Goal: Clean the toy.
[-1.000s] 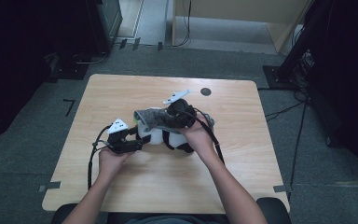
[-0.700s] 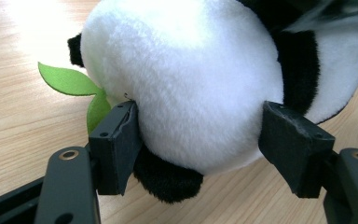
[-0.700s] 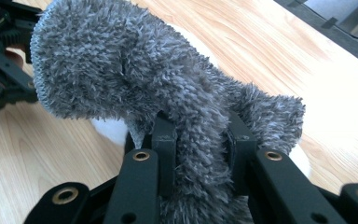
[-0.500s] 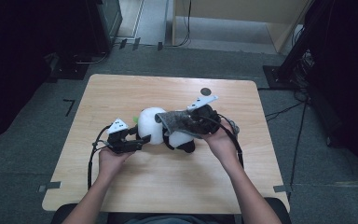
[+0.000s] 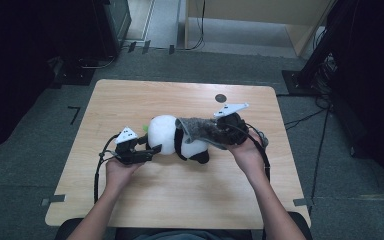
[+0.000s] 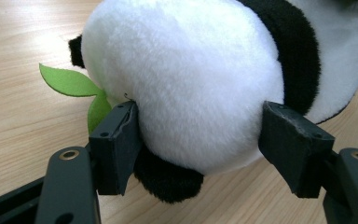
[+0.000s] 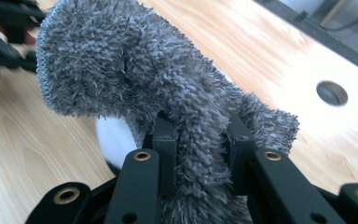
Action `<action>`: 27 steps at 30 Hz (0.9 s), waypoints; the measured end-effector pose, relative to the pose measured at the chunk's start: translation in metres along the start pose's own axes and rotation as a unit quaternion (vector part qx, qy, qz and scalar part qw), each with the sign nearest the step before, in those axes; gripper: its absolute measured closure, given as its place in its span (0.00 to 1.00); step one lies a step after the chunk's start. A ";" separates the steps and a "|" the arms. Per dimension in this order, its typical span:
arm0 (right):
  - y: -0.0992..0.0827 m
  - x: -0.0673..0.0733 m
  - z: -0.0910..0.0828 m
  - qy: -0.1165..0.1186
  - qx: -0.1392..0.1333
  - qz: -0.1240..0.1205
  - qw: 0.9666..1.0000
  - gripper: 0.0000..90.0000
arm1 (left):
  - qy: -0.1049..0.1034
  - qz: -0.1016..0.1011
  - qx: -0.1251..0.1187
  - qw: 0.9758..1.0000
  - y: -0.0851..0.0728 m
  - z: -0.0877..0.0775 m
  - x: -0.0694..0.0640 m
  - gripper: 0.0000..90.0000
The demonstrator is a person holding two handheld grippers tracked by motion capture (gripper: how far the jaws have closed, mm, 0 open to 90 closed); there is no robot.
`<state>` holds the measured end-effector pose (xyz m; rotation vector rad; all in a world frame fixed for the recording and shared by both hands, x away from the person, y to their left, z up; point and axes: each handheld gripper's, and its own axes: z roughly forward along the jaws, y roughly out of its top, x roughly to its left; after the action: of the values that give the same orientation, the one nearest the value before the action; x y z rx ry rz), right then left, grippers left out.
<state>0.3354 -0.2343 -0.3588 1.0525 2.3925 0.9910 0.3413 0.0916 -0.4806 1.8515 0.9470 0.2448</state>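
Note:
A black-and-white panda plush (image 5: 164, 134) lies on the wooden table (image 5: 130, 100), head toward the left. My left gripper (image 5: 150, 145) is shut on its white head (image 6: 191, 79), one pad on each side, and a green felt leaf (image 6: 65, 81) sticks out beside the left pad. My right gripper (image 5: 221, 131) is shut on a fluffy grey cloth (image 5: 197, 127), which hangs over the panda's body. In the right gripper view the grey cloth (image 7: 121, 65) is bunched between the jaws, with a bit of white plush (image 7: 114, 135) under it.
A small round dark hole (image 5: 220, 97) sits in the tabletop behind the right hand. Cables trail from both grippers across the table. Dark equipment and cable runs stand on the grey floor around the table.
The right gripper has carried the grey cloth to the right, off the panda's head, which now shows bare and white. The left gripper has held still on the plush.

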 end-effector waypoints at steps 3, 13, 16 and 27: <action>0.014 0.010 0.008 0.010 -0.008 -0.013 1.000 0.80 | 0.000 -0.001 0.000 1.000 0.000 0.000 0.000 0.34; 0.056 0.037 0.056 0.042 -0.005 -0.027 0.999 0.80 | 0.000 0.000 -0.003 1.000 0.000 0.000 0.000 0.34; 0.065 0.043 0.067 0.051 -0.003 -0.028 0.998 0.81 | 0.000 0.000 -0.004 1.000 0.000 0.000 0.000 0.34; 0.069 0.059 0.103 0.054 0.029 -0.044 0.997 0.80 | 0.001 0.002 -0.003 1.000 0.000 0.000 -0.001 0.34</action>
<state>0.3878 -0.1101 -0.3825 0.9258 2.5442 0.9766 0.3404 0.0909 -0.4805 1.8479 0.9427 0.2515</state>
